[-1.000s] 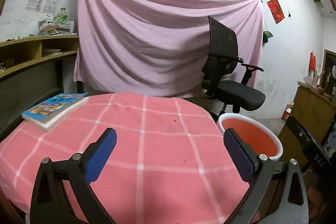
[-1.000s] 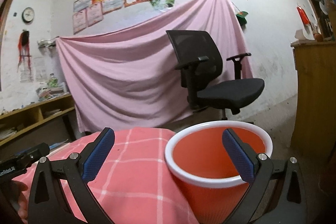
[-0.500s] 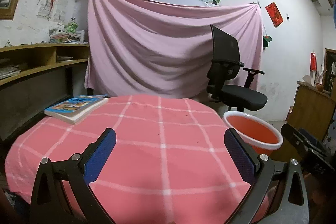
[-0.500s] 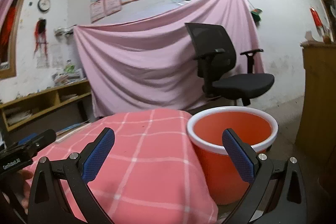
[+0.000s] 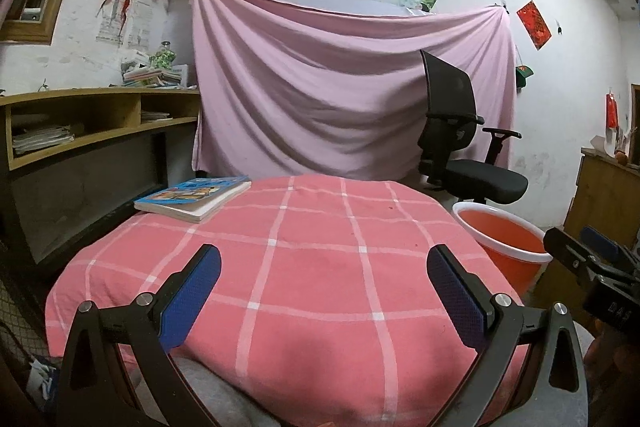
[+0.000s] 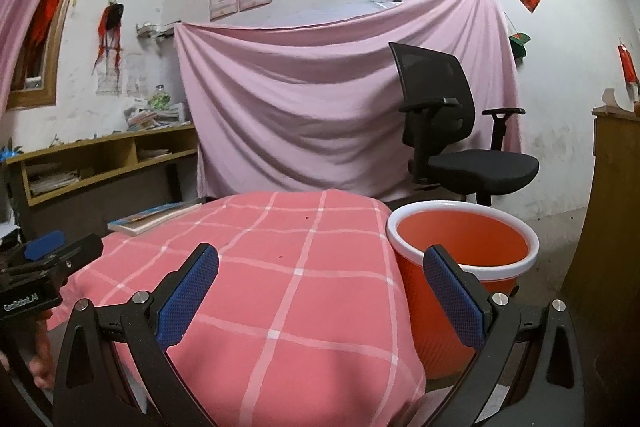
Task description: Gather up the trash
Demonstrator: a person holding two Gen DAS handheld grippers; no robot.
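Observation:
An orange bin with a white rim [image 6: 464,247] stands on the floor just right of the round table; the same bin [image 5: 504,247] shows at the right in the left wrist view. No loose trash shows on the pink checked tablecloth [image 5: 320,267]. My left gripper [image 5: 324,291] hovers open over the table's near edge, nothing between its blue pads. My right gripper [image 6: 320,291] is open and empty too, held before the table's right edge and the bin. Each gripper shows at the edge of the other's view: the right gripper [image 5: 592,259], the left gripper [image 6: 48,259].
A blue-covered book [image 5: 192,199] lies at the table's far left. A black office chair [image 6: 456,147] stands behind the bin before a hanging pink sheet [image 5: 344,99]. Wooden shelves [image 5: 80,123] run along the left wall; a wooden cabinet [image 6: 616,211] is at the right.
Both grippers have drawn back and away from the table and bin, which now look smaller and farther. Both stayed open and empty.

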